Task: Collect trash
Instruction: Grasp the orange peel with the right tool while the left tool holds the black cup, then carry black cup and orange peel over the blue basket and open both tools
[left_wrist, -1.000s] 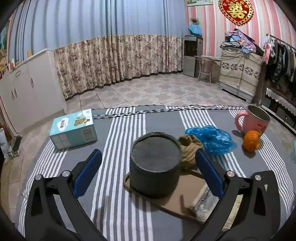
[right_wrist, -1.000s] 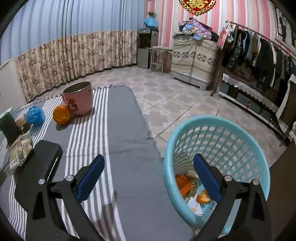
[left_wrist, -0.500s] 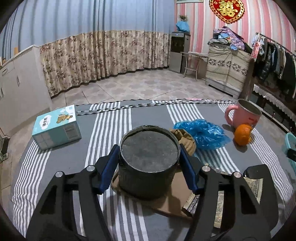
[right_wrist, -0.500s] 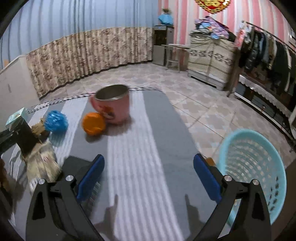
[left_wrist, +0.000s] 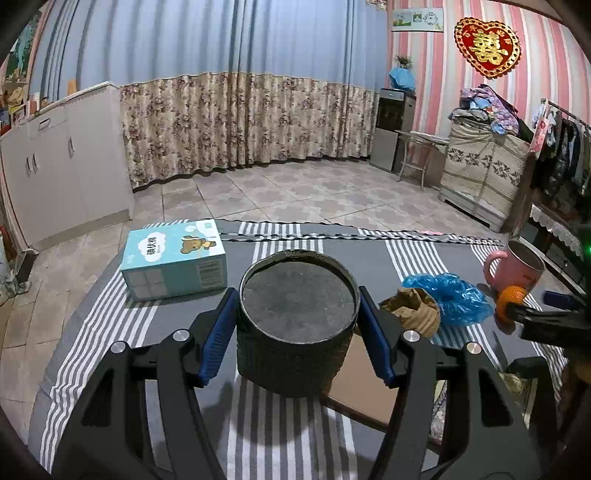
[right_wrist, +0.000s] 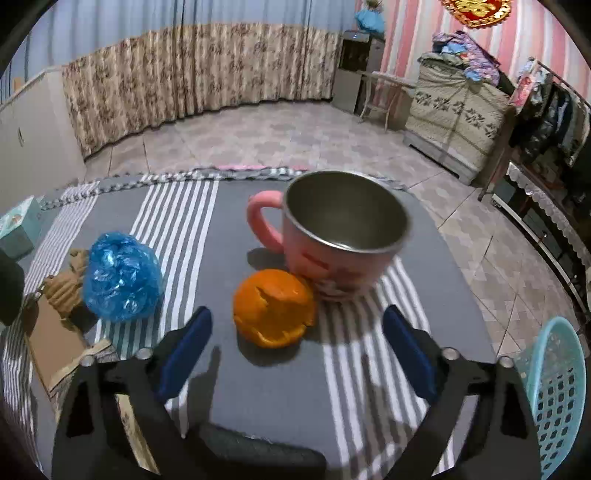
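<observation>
My left gripper (left_wrist: 297, 328) is shut on a dark round woven container (left_wrist: 295, 325) and holds it lifted above a brown cardboard sheet (left_wrist: 365, 384). A crumpled brown paper (left_wrist: 413, 310) and a blue plastic bag (left_wrist: 447, 299) lie to its right. My right gripper (right_wrist: 295, 345) is open and empty, just short of an orange peel (right_wrist: 275, 308) that lies against a pink mug (right_wrist: 340, 240). The blue bag (right_wrist: 120, 277) and brown paper (right_wrist: 64, 291) show at the left of the right wrist view.
A light blue tissue box (left_wrist: 173, 256) stands on the striped grey tablecloth (left_wrist: 110, 317) at the back left. A turquoise mesh basket (right_wrist: 554, 391) stands off the table's right edge. The orange peel (left_wrist: 511, 297) and mug (left_wrist: 517, 264) sit far right in the left wrist view.
My left gripper closed on the dark container and raised it off the cardboard. My right gripper swung left from the basket and moved in close to the orange peel and mug.
</observation>
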